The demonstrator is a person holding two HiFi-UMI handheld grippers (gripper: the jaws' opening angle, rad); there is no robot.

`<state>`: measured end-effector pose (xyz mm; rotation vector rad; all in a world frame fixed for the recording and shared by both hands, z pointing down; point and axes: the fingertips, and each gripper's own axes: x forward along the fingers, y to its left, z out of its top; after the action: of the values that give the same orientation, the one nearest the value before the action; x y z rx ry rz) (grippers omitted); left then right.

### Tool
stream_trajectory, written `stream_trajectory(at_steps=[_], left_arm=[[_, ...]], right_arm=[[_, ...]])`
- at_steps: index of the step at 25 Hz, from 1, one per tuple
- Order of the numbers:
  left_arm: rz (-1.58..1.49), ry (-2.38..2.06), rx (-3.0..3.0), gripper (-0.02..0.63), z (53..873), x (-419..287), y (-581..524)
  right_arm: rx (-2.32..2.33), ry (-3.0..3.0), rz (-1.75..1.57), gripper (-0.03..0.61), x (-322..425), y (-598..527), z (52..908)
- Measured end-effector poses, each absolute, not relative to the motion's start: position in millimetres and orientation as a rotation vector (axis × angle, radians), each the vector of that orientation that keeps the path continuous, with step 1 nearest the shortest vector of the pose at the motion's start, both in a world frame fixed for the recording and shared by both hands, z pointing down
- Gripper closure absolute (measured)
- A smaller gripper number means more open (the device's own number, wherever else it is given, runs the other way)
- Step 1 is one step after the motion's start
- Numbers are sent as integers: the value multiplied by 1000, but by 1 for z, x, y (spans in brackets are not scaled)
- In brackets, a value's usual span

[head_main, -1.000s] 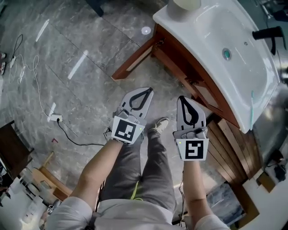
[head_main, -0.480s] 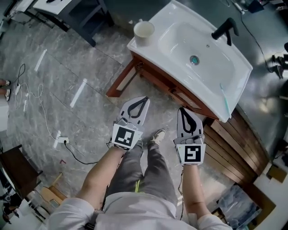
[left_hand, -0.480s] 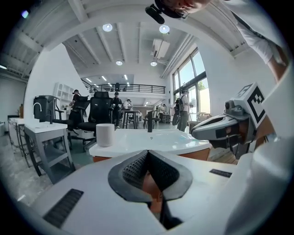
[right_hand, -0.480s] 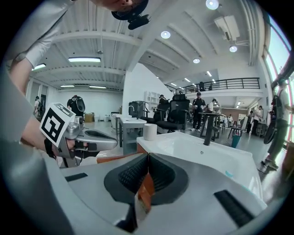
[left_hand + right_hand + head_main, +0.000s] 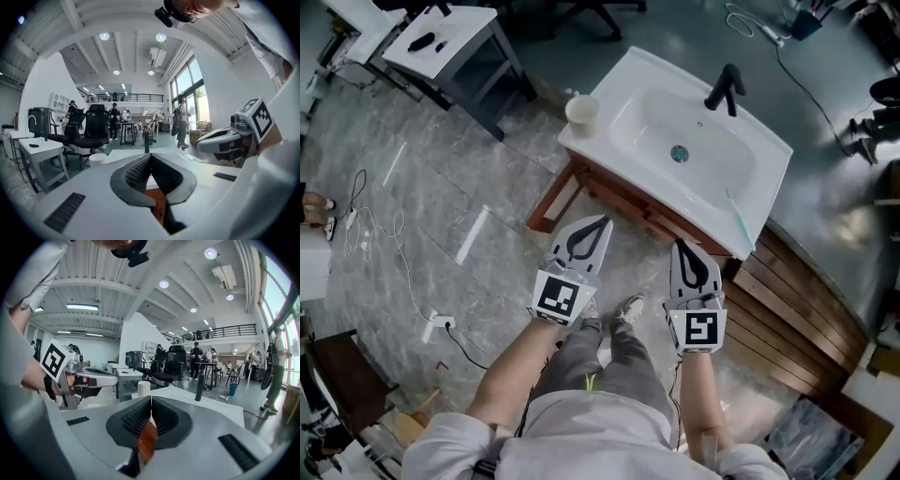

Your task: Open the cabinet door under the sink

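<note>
**Two grippers shut and empty, held clear of the sink cabinet**

**Head view.**
- Item 1: left gripper (image 5: 602, 221), held out in front of the person, pointing at the cabinet's left end and touching nothing.
- Item 2: right gripper (image 5: 679, 246), beside it, near the sink's front edge but apart from it.
- Item 3: white sink (image 5: 642, 117), with a black faucet (image 5: 727, 89) at the back and a pale cup (image 5: 581, 110) on its left corner.
- Item 4: wooden cabinet (image 5: 628, 204) directly under the sink, mostly hidden by the basin's overhang.
- Item 5: a wooden panel (image 5: 551, 204) angling out from the cabinet's left end to the floor. It looks like a door swung open, though it cannot be told for certain.

**Left gripper view.** The jaws are closed tip to tip with nothing held. The orange-brown strip in the gap below the tips is cabinet wood beyond. The sink top, cup and faucet lie ahead at a lower level.

**Right gripper view.** The jaws are likewise pressed together and empty. The same wood shows through the gap, and the sink is below and ahead.

**Step in hand.** As judged, neither tool is working the cabinet. Either the door is already open or the approach has not begun.

**Next move.** If a door is left shut, one gripper needs to drop below the sink rim, part its jaws, catch the door's edge or handle and pull outward.
</note>
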<state>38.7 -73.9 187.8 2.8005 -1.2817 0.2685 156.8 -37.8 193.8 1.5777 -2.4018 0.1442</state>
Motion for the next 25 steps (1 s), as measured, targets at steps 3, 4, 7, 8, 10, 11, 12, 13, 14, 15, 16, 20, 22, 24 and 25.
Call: stream_trajectory(at_steps=[3,4,7,8,10,11,12,13,14,15,16,20,22,24,25], left_arm=[[224,-1286,2837,597,156,48,-71],[219,-1290,2845,597,146,50,-69],[172,-1306,2869,597,113,52,-61],[145,-1316,2874,597,101,52,-58],[103,-1341,2871,597,80,50,-54],[91,-1355,2870,597,70,49,-52],[83,-1366,2870,597,61,48,-50],[78,-1375,2873,597,53,47,-49],[75,-1384,2877,597,45,46,-47],[77,-1394,2883,597,37,45,-45],[83,-1406,2888,597,30,44,-43],[57,-1457,2898,597,3,39,-40],[37,-1477,2903,597,-10,38,-38],[22,-1500,2904,597,-21,37,-37],[12,-1515,2901,597,-26,35,-38]], right_arm=[[1599,-2412,125,546,172,-34,173],[1605,-2414,120,546,177,-31,166],[1629,-2415,106,546,190,-23,148],[1638,-2416,105,546,194,-20,142],[1661,-2429,111,546,202,-16,130],[1673,-2437,113,546,207,-15,122],[1682,-2446,110,546,210,-14,114],[1687,-2454,104,546,214,-13,105],[1692,-2462,99,546,217,-12,98],[1694,-2470,95,546,221,-10,91],[1696,-2475,89,546,225,-9,85],[1717,-2482,67,546,242,-3,64],[1724,-2485,57,546,250,0,54],[1730,-2491,50,546,256,2,45],[1736,-2492,47,546,260,2,41]])
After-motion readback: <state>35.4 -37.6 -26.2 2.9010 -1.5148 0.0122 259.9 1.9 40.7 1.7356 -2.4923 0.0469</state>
